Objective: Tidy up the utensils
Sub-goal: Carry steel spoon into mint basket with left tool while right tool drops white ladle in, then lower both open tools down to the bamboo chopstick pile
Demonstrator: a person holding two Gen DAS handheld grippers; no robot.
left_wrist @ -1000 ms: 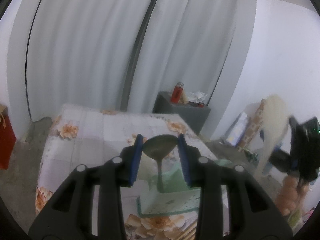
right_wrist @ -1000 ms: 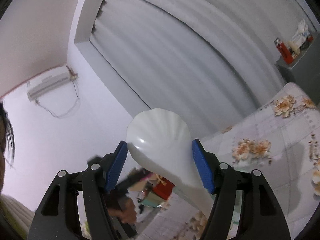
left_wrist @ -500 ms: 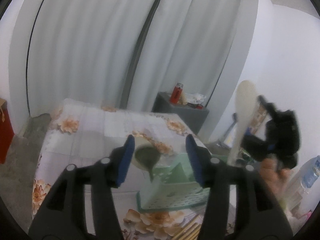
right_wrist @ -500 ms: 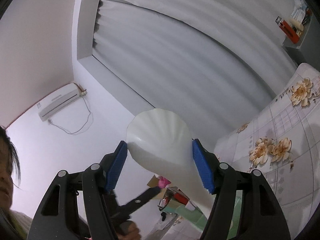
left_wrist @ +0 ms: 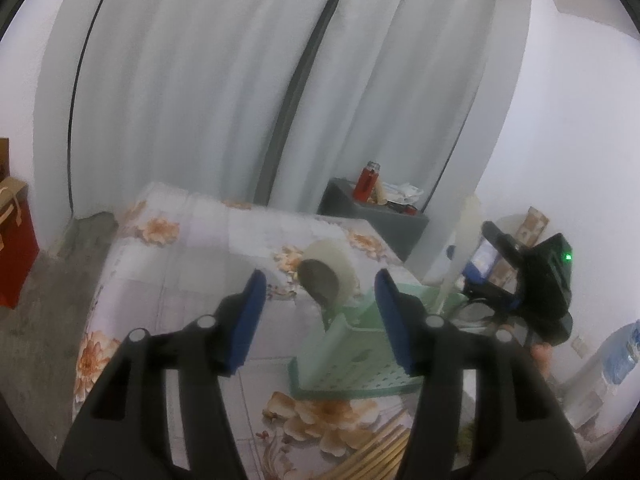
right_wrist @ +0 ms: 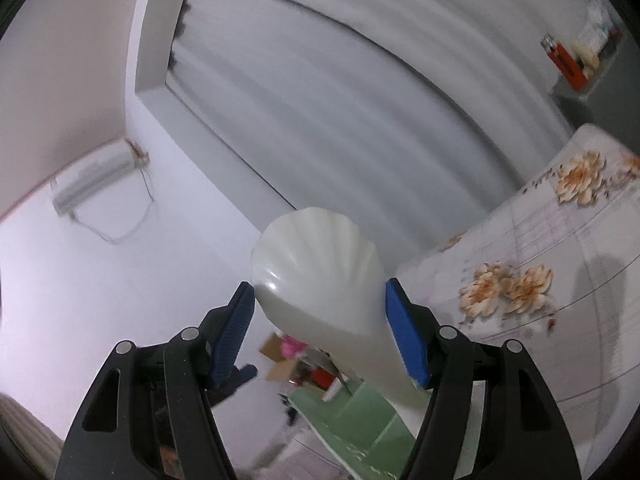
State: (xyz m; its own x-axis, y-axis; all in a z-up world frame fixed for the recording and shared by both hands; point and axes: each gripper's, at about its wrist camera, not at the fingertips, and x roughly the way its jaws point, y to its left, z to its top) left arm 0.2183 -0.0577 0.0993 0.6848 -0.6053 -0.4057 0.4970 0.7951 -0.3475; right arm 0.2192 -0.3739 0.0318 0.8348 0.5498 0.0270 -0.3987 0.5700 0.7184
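Note:
My left gripper [left_wrist: 318, 316] is open and empty, just in front of a green plastic utensil holder [left_wrist: 356, 354] on the floral tablecloth [left_wrist: 192, 264]. A metal ladle [left_wrist: 320, 280] stands upright in the holder, bowl up. My right gripper [right_wrist: 320, 332] is shut on a white shell-shaped rice paddle [right_wrist: 320, 276], whose handle points down at the green holder [right_wrist: 360, 416]. In the left wrist view the right gripper [left_wrist: 532, 280] holds the paddle [left_wrist: 464, 240] upright over the holder's right side.
Wooden chopsticks [left_wrist: 380, 452] lie on the cloth in front of the holder. A tape roll [left_wrist: 340, 268] sits behind the ladle. A grey side table [left_wrist: 376, 216] with a red bottle [left_wrist: 368, 176] stands by the curtains. A water bottle [left_wrist: 624, 356] is at right.
My left gripper opened and let go of the ladle, which now stands in the holder. My right gripper brought the paddle in over the holder and lowered it.

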